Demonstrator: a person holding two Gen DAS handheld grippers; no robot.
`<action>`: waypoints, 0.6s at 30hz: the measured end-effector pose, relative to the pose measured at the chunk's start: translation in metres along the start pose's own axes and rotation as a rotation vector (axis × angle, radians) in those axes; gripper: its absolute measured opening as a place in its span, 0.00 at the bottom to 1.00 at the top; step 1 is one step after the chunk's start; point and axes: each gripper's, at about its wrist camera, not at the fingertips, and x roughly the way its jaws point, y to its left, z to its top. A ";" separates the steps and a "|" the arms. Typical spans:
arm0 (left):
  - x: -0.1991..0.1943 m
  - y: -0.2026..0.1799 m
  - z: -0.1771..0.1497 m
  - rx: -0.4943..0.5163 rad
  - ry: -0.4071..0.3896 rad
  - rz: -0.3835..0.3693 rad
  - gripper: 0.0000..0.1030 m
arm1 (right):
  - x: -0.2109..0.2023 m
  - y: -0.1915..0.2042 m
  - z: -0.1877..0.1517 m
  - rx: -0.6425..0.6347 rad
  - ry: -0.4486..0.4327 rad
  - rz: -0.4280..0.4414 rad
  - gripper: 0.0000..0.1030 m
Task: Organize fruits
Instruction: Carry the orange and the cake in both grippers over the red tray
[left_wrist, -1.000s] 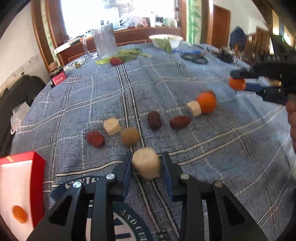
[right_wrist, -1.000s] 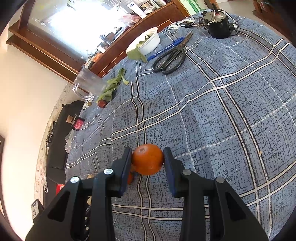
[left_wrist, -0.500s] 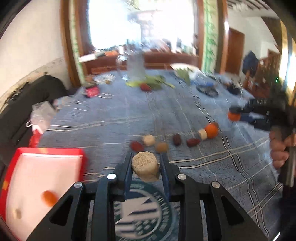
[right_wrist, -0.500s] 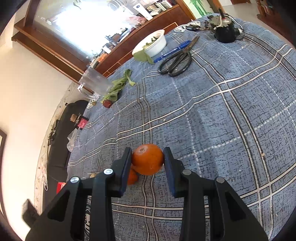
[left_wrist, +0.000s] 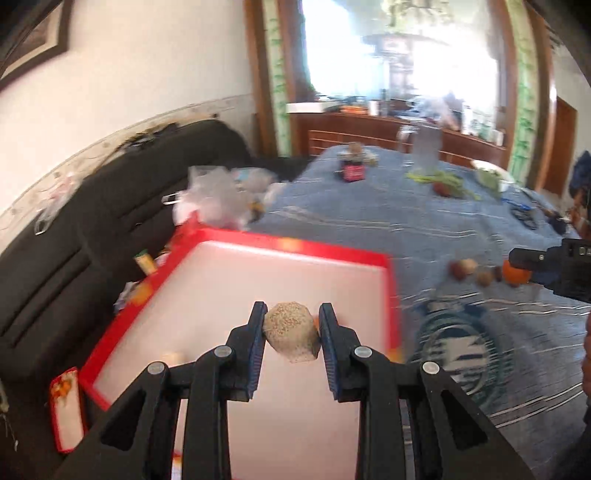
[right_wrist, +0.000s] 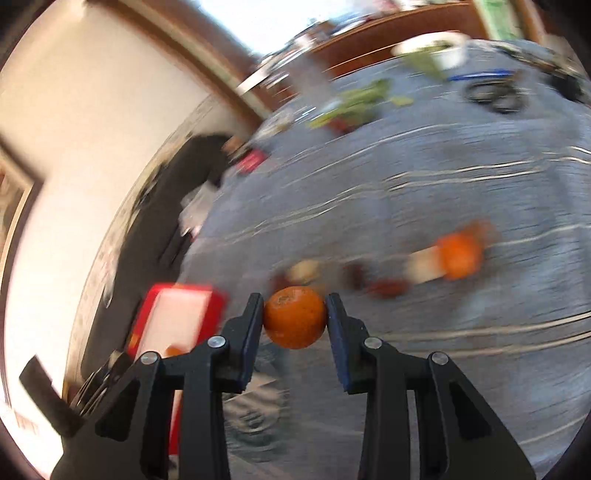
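beige lump (left_wrist: 291, 332): rough, grainy | orange (right_wrist: 295, 317): glossy, dimpled | tray (left_wrist: 295, 243): smooth red-rimmed plastic | tablecloth (left_wrist: 424, 221): woven cloth

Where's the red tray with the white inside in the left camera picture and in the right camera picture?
Left wrist view: the red tray fills the lower centre, right under the left gripper holding a beige lump.
Right wrist view: the tray sits small at lower left, left of the right gripper holding an orange.
Shared landmark: the blue checked tablecloth.
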 end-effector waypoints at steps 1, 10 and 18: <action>0.001 0.008 -0.004 -0.004 0.001 0.019 0.27 | 0.012 0.021 -0.007 -0.033 0.025 0.020 0.36; 0.013 0.044 -0.026 -0.018 0.054 0.055 0.27 | 0.075 0.137 -0.063 -0.205 0.168 0.150 0.36; 0.020 0.051 -0.034 -0.004 0.058 0.086 0.27 | 0.105 0.166 -0.113 -0.289 0.250 0.112 0.36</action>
